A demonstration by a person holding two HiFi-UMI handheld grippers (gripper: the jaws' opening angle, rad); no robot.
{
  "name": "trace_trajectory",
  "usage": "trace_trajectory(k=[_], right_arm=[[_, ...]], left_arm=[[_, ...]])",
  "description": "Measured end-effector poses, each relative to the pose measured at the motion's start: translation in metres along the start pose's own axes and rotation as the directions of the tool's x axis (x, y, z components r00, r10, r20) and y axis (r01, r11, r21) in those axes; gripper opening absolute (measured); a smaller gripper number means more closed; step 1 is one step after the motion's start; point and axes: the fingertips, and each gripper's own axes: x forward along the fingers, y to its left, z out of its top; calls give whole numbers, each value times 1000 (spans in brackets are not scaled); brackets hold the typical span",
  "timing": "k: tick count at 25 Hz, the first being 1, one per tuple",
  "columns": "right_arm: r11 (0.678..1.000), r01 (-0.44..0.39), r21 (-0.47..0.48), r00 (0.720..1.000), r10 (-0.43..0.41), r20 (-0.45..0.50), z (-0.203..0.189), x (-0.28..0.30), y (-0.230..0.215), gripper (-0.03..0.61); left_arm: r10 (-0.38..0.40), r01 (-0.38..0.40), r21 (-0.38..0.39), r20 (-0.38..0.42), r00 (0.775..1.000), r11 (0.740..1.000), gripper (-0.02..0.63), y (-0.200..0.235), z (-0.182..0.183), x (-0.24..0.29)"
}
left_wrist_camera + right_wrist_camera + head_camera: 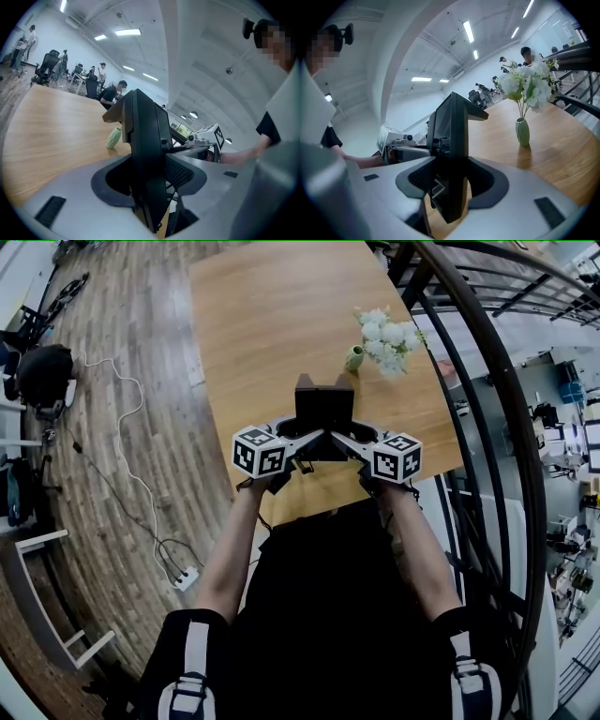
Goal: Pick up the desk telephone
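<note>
Telephone [323, 411] held from both sides, near surface [253, 324] edge.
Left gripper [302, 440] and right gripper [347, 440] each clenched on it; long axis upright.

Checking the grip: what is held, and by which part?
The telephone, clamped by both: left gripper on its left edge, right gripper on its right edge.

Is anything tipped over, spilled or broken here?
Nothing stands out. The green vase stands upright on the wooden table with its white flowers, no spill shows, and the desk telephone looks undamaged, clamped between the left tool and right tool.
</note>
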Motion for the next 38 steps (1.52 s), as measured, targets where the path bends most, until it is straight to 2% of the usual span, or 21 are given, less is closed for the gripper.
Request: trace_trajectory(k=[15,23,38], right_arm=[[999,-27,-47,997,30,69,35,-11,16,218],[998,-41,-47,995,45,91,37,-14,24,218],[997,-47,-57,995,52,88,35,-14,23,216]], left_arm=[[4,-9,85,61,998,996,225,-16,39,-13],[12,-18,114,60,998,993,224,-23,44,-19],[16,-23,115,60,998,993,225,-22,41,-18]])
